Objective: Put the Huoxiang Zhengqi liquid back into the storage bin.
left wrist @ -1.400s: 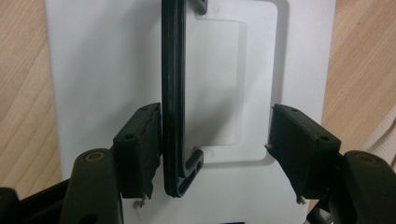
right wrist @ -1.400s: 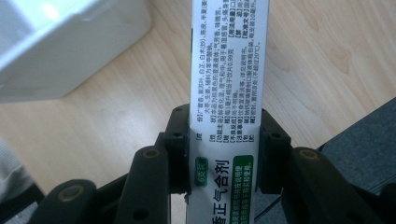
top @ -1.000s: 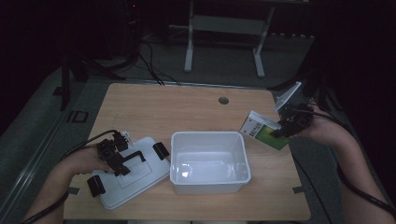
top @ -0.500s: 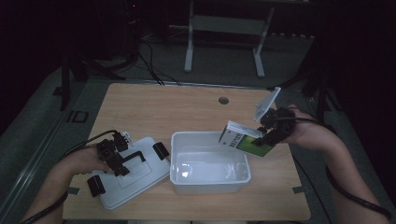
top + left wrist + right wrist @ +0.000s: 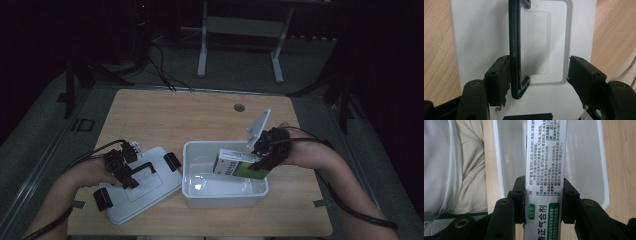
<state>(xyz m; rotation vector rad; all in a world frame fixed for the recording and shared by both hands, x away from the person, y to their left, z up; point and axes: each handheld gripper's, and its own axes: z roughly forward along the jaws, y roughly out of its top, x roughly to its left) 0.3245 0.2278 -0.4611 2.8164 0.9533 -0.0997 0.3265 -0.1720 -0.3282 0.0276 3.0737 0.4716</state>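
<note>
**High view: box over the bin, lid flat at my left**

High view gives me the table [image 5: 150, 115] with bare wood across its far half, open room on that side; the near half is crowded, the lid [image 5: 145, 187] at the near left and the bin [image 5: 200, 192] just right of it, the two close together with a slim strip of wood between them; the bin's near wall stands close to the table's near edge, and a small round hole [image 5: 239, 107] sits near the far edge.

My right gripper [image 5: 260, 161] hangs over the bin's right end, jaws clamped on the box [image 5: 235, 165]; the box is tilted, its free end out over the bin's open inside; whether it touches the bin floor I cannot tell; from the right gripper view the box [image 5: 546, 165] runs straight out between the jaws, white walls on both sides of it; apart from the box I see nothing in the bin.

My left gripper [image 5: 122, 167] sits on the lid; in the left gripper view its jaws stand wide, one pad against the handle [image 5: 514, 45], the other well clear; the handle lies flat along the lid [image 5: 479, 37], and wood shows past the lid's edges on both sides.
</note>
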